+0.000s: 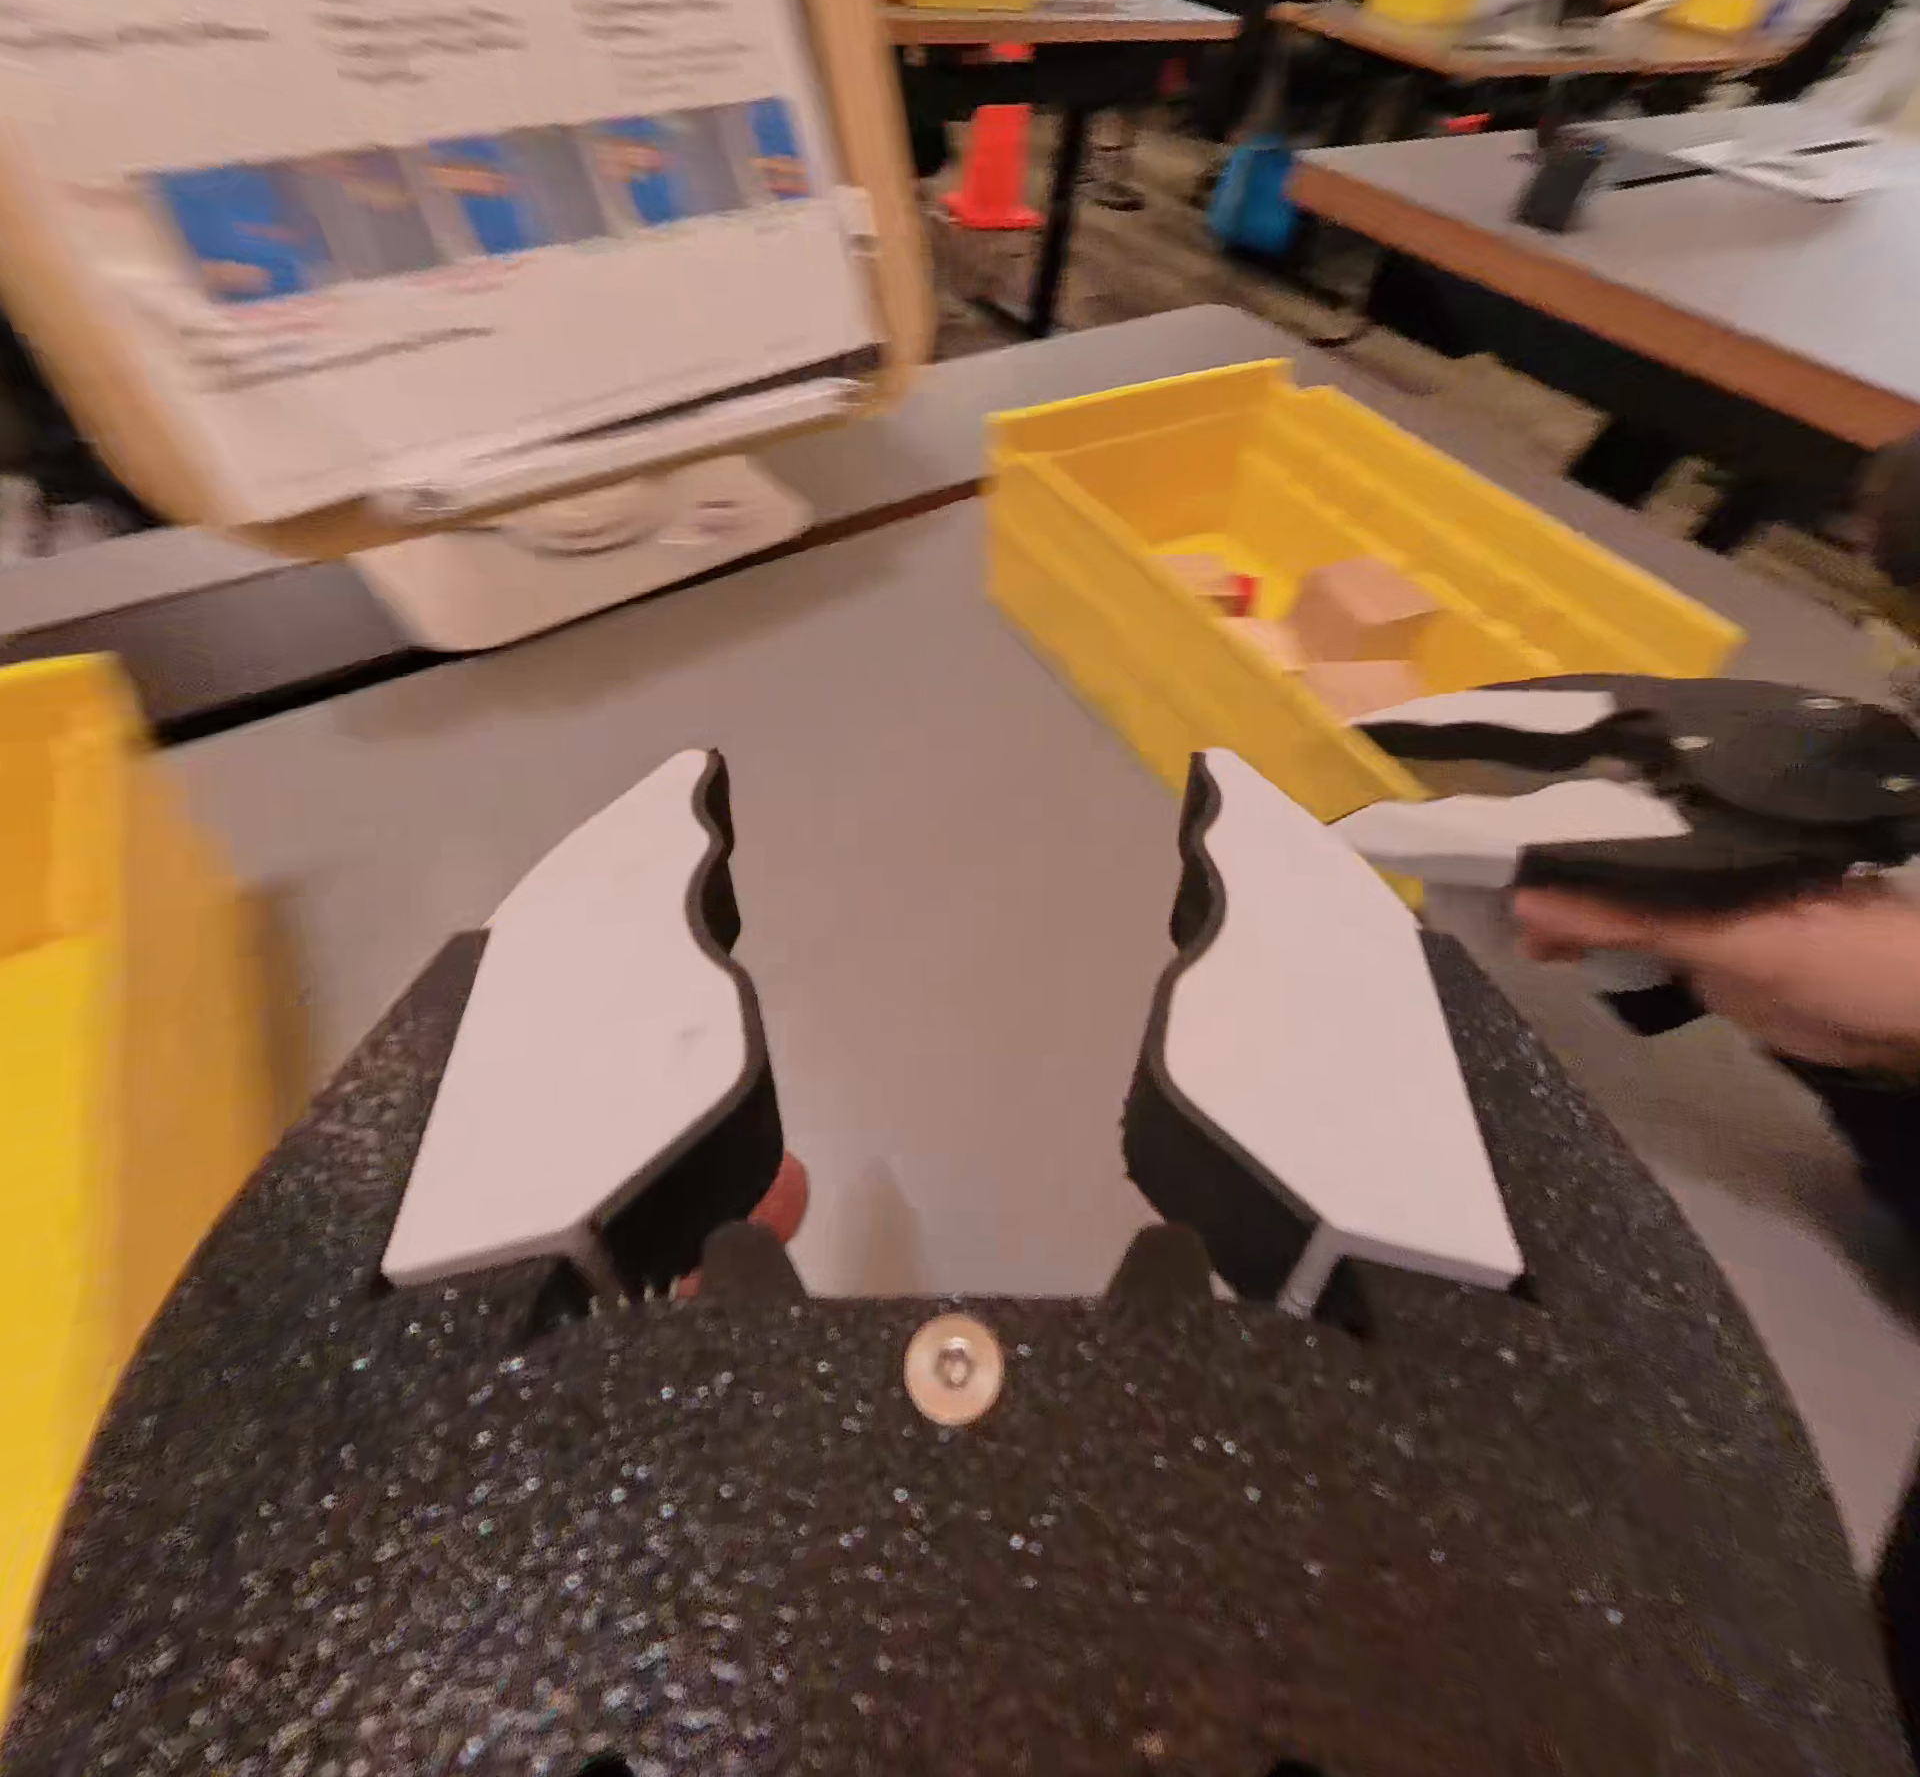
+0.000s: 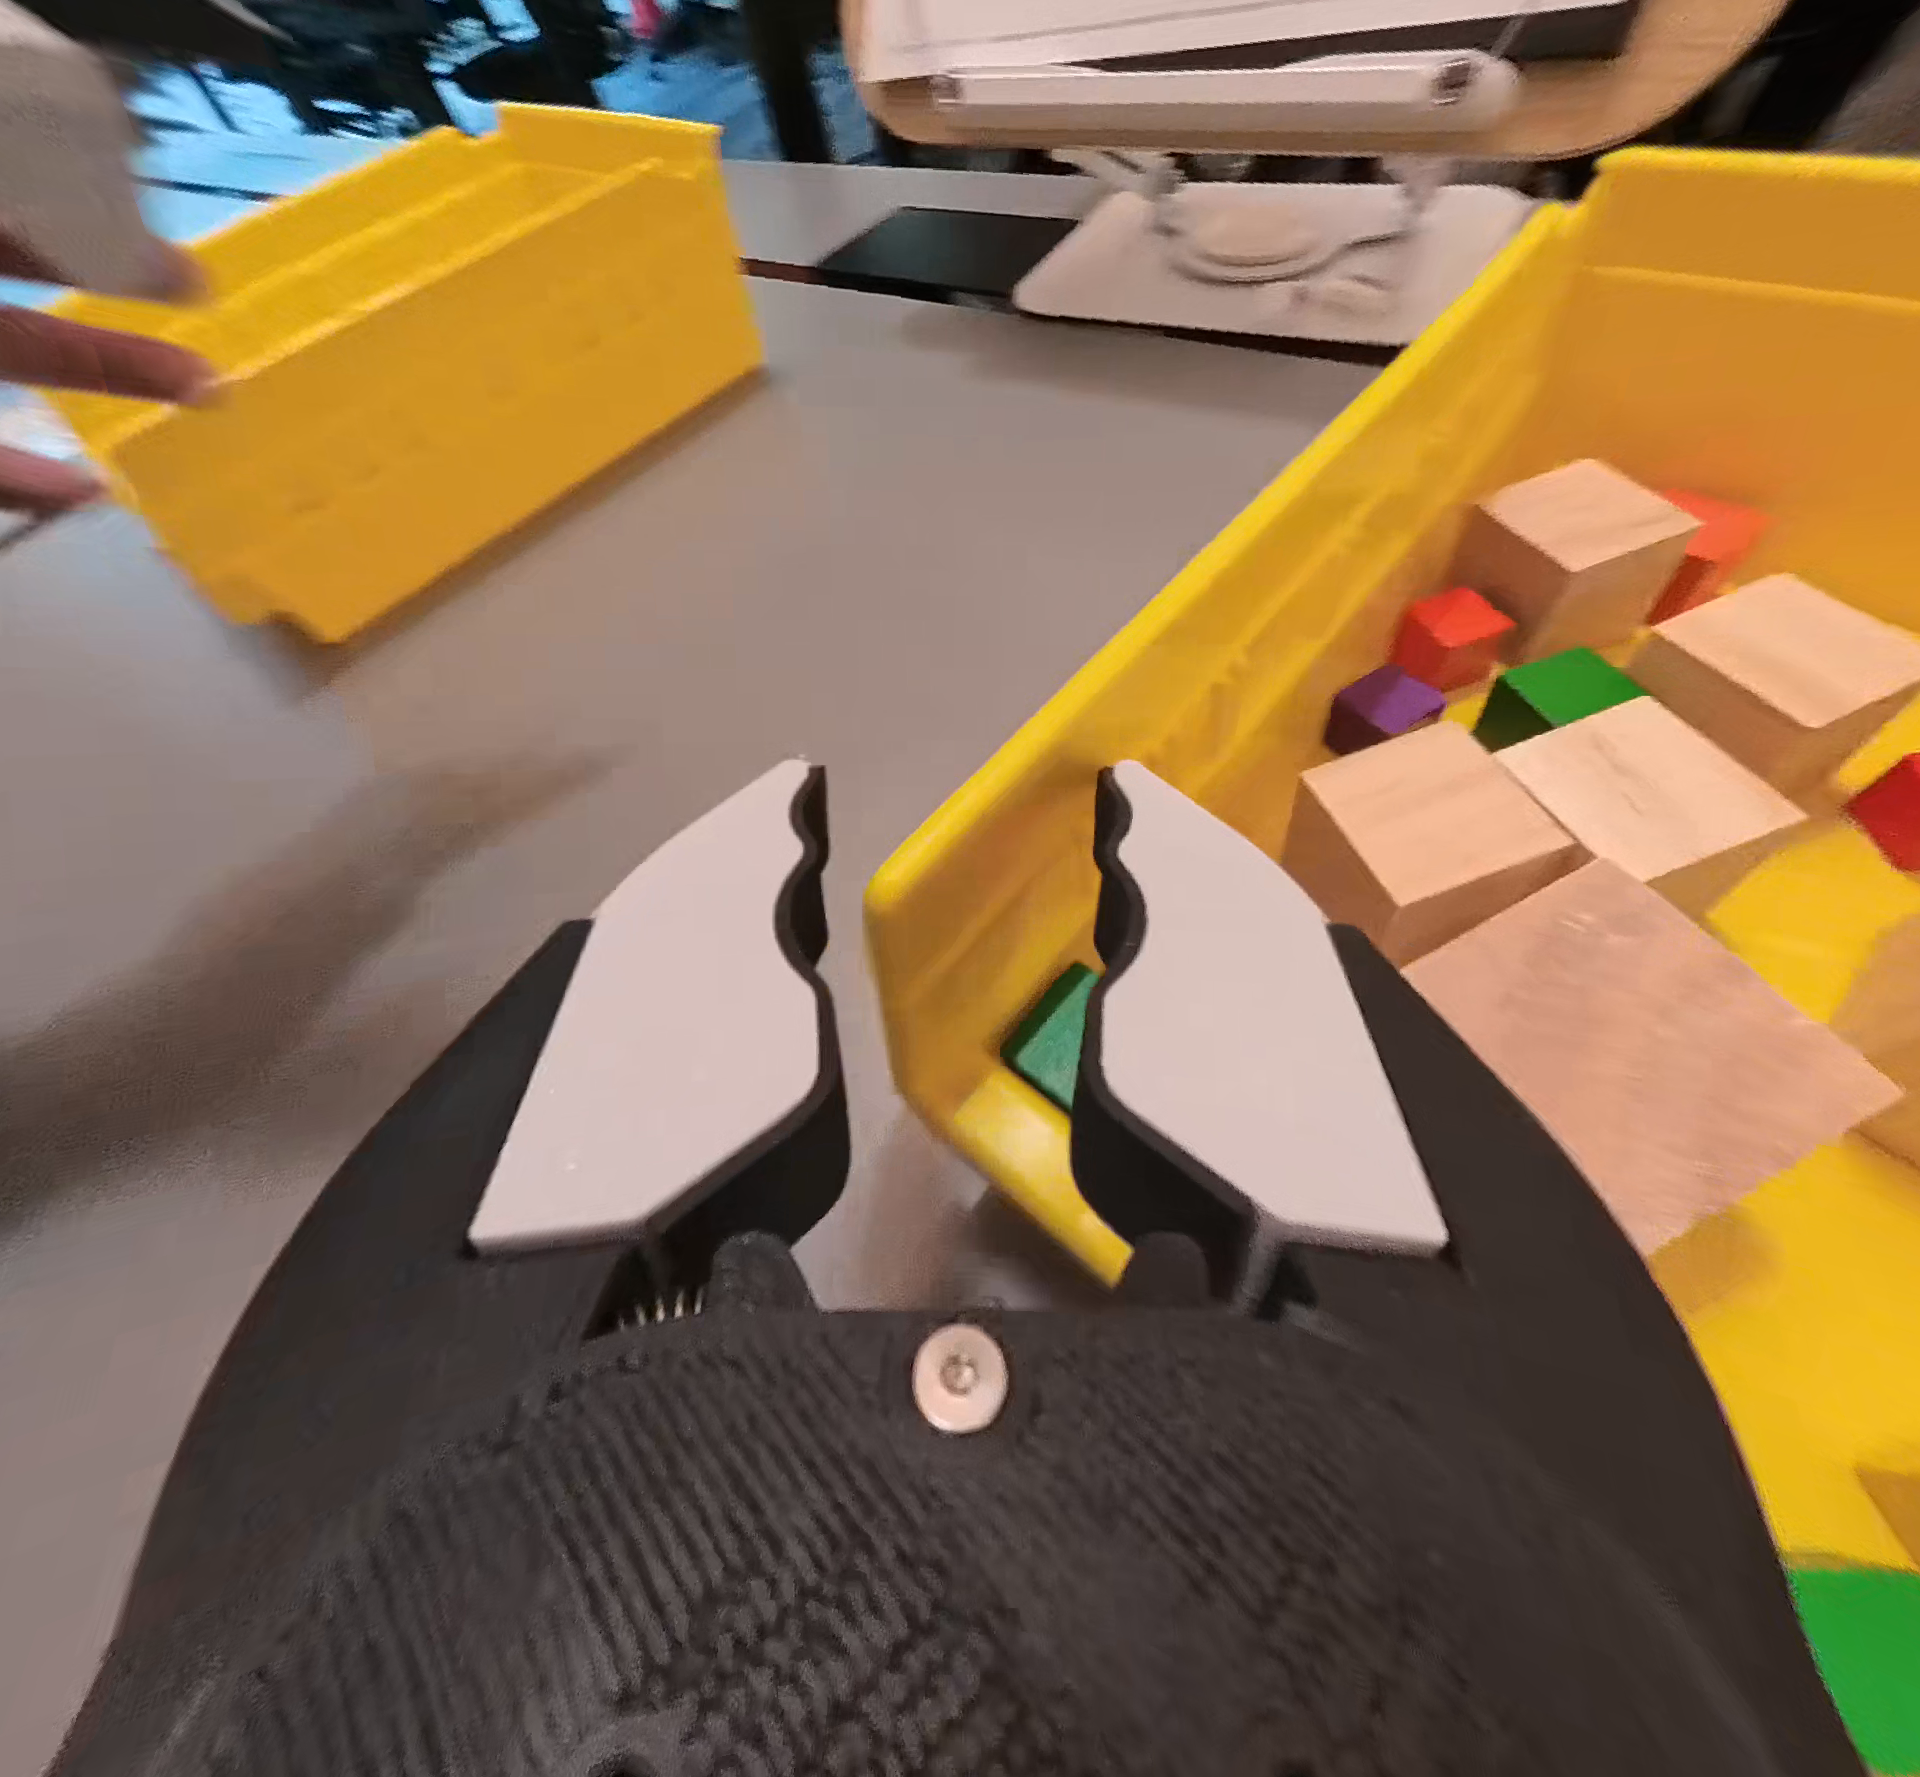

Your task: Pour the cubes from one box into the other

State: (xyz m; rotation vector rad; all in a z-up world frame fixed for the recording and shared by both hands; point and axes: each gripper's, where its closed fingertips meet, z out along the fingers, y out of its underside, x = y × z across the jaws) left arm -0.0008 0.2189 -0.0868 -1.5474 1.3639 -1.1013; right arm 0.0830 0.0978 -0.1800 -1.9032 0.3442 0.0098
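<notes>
A yellow box point(image 2: 1247, 647) at the right holds several large wooden cubes point(image 2: 1579, 553) and small red, purple and green ones point(image 2: 1449, 631). My right gripper point(image 2: 961, 777) is open. Its fingers straddle this box's near left wall, one inside and one outside, with a gap on the outer side. A second yellow box point(image 2: 468, 397) stands apart at the far left; its inside is hidden. In the left wrist view my left gripper point(image 1: 958, 771) is open and empty over bare table, between the second box point(image 1: 73, 1000) and the cube box point(image 1: 1091, 584). The right gripper point(image 1: 1351, 777) shows at that box's corner.
A board with printed sheets on a white stand point(image 1: 468, 169) rises at the back of the grey table point(image 1: 935, 636). A black flat thing point(image 2: 935, 252) lies beside the stand. A hand point(image 2: 94, 366) is next to the second box. Other tables and an orange cone point(image 1: 992, 169) stand behind.
</notes>
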